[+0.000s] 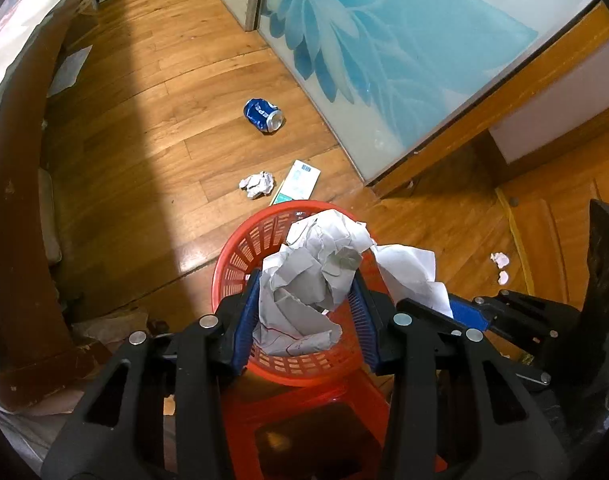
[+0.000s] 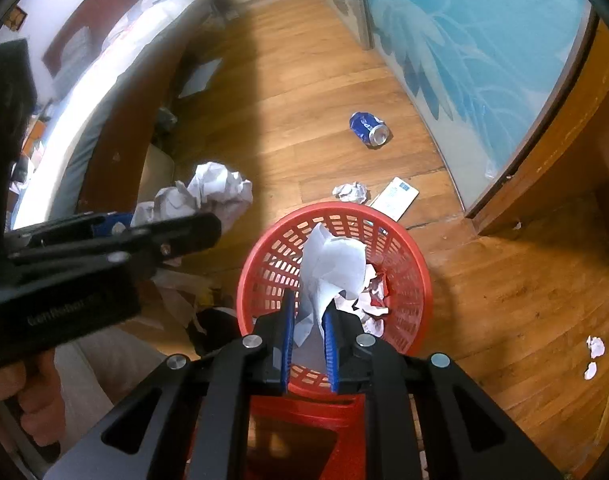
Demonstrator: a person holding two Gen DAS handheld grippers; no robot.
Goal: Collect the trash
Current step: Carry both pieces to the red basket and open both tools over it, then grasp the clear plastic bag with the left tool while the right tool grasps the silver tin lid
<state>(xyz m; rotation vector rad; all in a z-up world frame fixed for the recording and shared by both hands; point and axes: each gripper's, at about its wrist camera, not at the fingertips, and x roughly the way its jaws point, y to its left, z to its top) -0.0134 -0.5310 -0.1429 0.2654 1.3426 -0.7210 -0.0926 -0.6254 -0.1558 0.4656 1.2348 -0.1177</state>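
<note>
Crumpled paper [image 1: 304, 280] fills left hand-held gripper [image 1: 306, 300].

Left gripper [image 1: 306, 300]: matte black frame, two angular arms with cut-out slots, round silver pivot bolts at the joints. Fingers [image 1: 246, 316] were blue, ribbed on the inner faces. Right gripper [image 2: 309, 328]: same build, black linkage, silver bolts, blue ribbed fingers [image 2: 289, 332]. Seen from the right wrist, the left unit's black body bore faint pale lettering, too blurred to read.
</note>
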